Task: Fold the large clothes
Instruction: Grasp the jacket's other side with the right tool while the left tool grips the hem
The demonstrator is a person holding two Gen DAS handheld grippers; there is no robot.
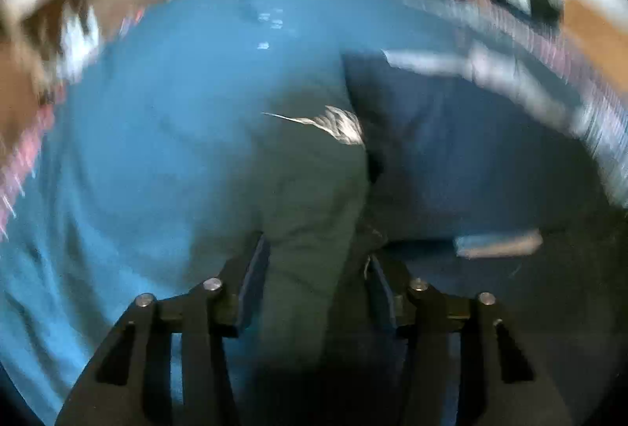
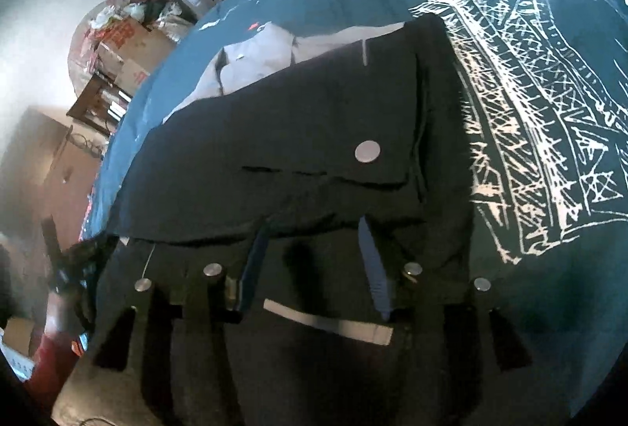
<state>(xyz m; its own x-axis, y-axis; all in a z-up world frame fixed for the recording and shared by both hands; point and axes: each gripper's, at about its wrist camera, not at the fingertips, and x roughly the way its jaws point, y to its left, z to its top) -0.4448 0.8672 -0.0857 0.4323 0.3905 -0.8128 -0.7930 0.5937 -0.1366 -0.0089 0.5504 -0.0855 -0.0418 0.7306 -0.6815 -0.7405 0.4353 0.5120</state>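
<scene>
Motion blur smears the left wrist view; clutter beyond the blue bedspread (image 1: pixel 165 120) is unreadable. The dark garment (image 2: pixel 298 135) runs under the right gripper (image 2: pixel 314 253); its lower part is hidden.

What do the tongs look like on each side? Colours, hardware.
Left tongs: black angular linkage arms, round silver pins, blue finger pads. Right tongs: same black arms and silver pins, blue pads. No cables, markings or sleeves visible.

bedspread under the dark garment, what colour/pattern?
Teal-blue bedspread with a white Eiffel Tower line drawing; clearest in the right wrist view.

Cluttered home bedroom (bedspread (image 2: pixel 530 81), boxes (image 2: pixel 133 45))
</scene>
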